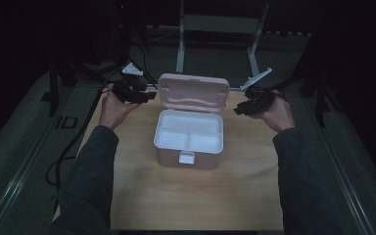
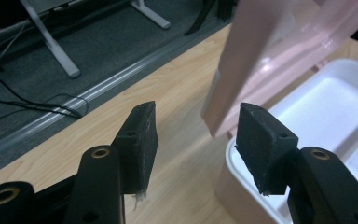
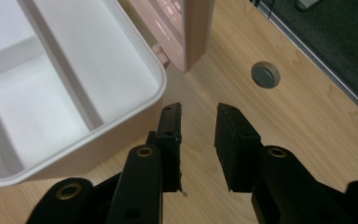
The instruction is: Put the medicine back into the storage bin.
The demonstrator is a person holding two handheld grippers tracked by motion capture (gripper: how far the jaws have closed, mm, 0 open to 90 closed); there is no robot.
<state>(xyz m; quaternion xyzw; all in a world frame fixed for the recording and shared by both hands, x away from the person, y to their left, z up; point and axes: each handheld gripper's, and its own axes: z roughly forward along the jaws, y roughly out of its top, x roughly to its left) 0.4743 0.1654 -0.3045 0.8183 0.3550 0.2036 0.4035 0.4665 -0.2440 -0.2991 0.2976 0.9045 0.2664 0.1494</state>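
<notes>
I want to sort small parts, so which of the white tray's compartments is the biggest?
The long compartment across the back of the white tray, next to the raised pink lid; the two front ones are shorter, side by side.

Lab: rig stands, cables.

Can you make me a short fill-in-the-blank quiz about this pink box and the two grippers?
1. The pink box has its lid standing ____.
2. The white tray inside the box holds ____ items.
3. Between the jaws of the right gripper there is ____.
4. The box stands on a ____ table.

Missing words: open; no; nothing; wooden
</notes>
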